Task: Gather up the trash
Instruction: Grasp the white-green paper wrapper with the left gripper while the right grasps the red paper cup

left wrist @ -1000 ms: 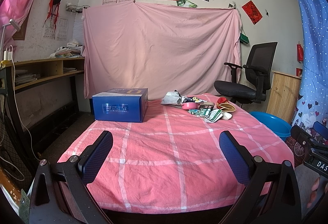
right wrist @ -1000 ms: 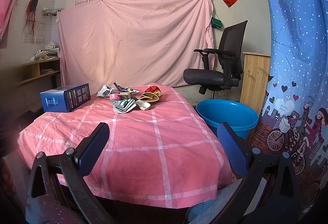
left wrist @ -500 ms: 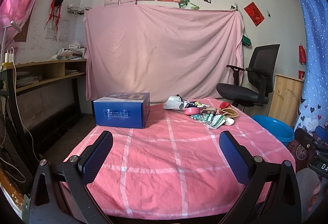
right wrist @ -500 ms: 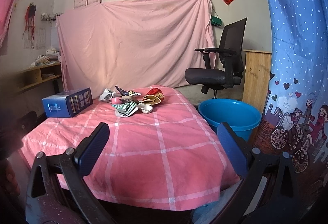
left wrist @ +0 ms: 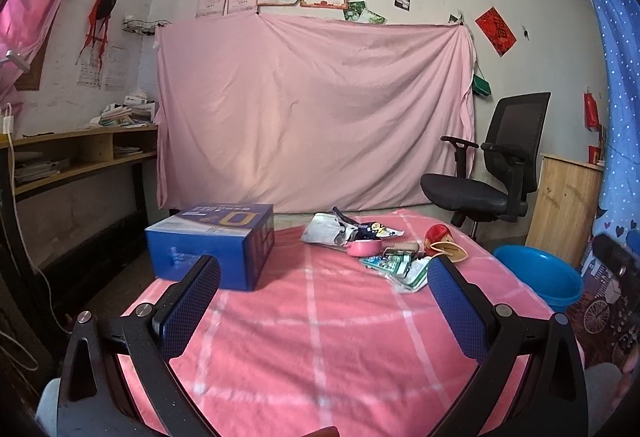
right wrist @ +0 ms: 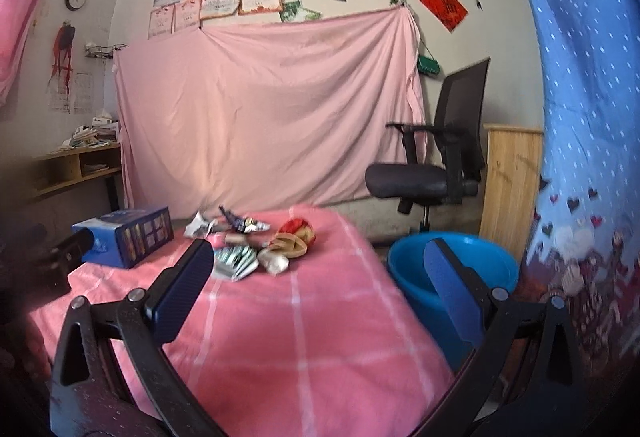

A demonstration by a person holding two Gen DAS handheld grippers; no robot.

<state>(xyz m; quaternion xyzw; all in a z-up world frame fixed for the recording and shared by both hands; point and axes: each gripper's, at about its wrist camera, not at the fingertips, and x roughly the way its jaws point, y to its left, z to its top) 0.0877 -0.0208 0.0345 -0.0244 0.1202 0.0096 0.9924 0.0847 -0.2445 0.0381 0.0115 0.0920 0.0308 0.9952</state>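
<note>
Your left gripper (left wrist: 322, 301) and right gripper (right wrist: 316, 285) both hang over the near part of the pink checked table (left wrist: 320, 349) with jaws spread wide, holding nothing. The trash pile (left wrist: 380, 249) lies at the table's far end, right of the blue box (left wrist: 212, 249). The blue basin (right wrist: 452, 269) stands on the floor just beside the table's right edge.

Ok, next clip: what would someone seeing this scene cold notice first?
Probably the heap of crumpled wrappers and packets near the far end of the pink checked tablecloth, with a blue cardboard box to its left. Next, the round blue plastic tub on the floor off the table's right side. Both the left gripper and right gripper are open and hold nothing.
</note>
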